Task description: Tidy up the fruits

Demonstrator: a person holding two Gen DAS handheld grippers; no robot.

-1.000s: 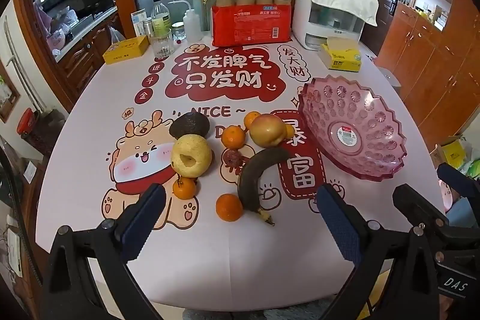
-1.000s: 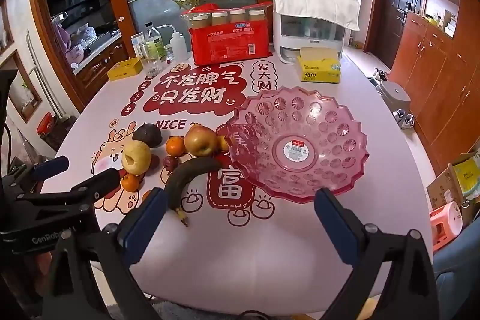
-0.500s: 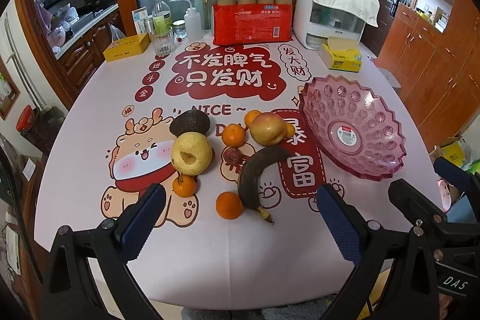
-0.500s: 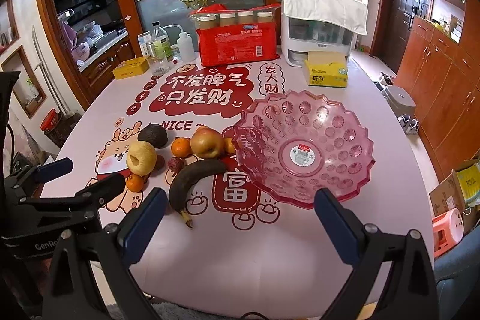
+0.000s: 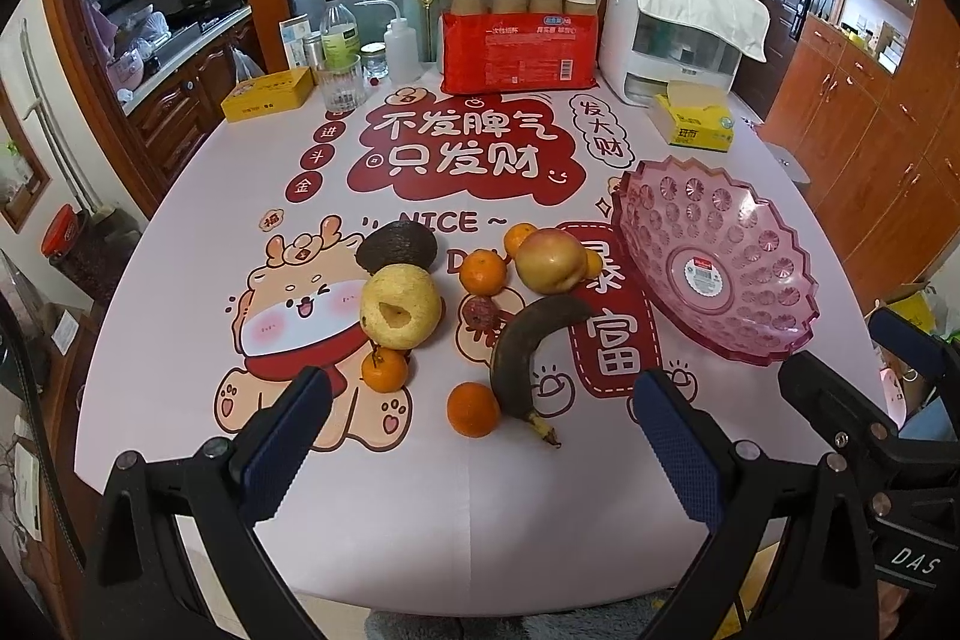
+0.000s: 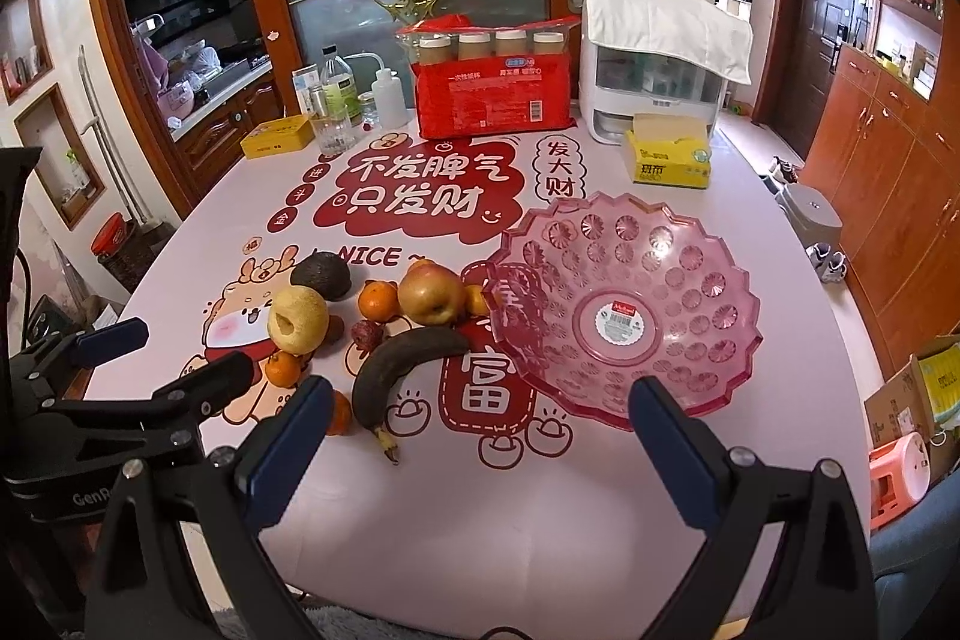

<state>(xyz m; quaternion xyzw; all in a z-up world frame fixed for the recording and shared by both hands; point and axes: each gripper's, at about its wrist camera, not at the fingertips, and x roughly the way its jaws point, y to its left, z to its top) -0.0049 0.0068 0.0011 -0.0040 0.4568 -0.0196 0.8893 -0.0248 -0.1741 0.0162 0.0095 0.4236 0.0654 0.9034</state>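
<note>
Pink plastic, a scalloped fruit bowl point(image 5: 720, 274) sits empty at the right of a table point(image 5: 180, 280) covered with a cartoon-printed cloth. Left of it and apart from its rim, the fruit lies loose: a blackened banana point(image 5: 528, 346), an apple point(image 5: 549, 260), a pear point(image 5: 400, 306), a dark avocado point(image 5: 396, 247) and several small oranges point(image 5: 473, 409). The left gripper point(image 5: 480, 445) and right gripper point(image 6: 480, 448) hover above the near edge, fingers spread wide and holding nothing.
</note>
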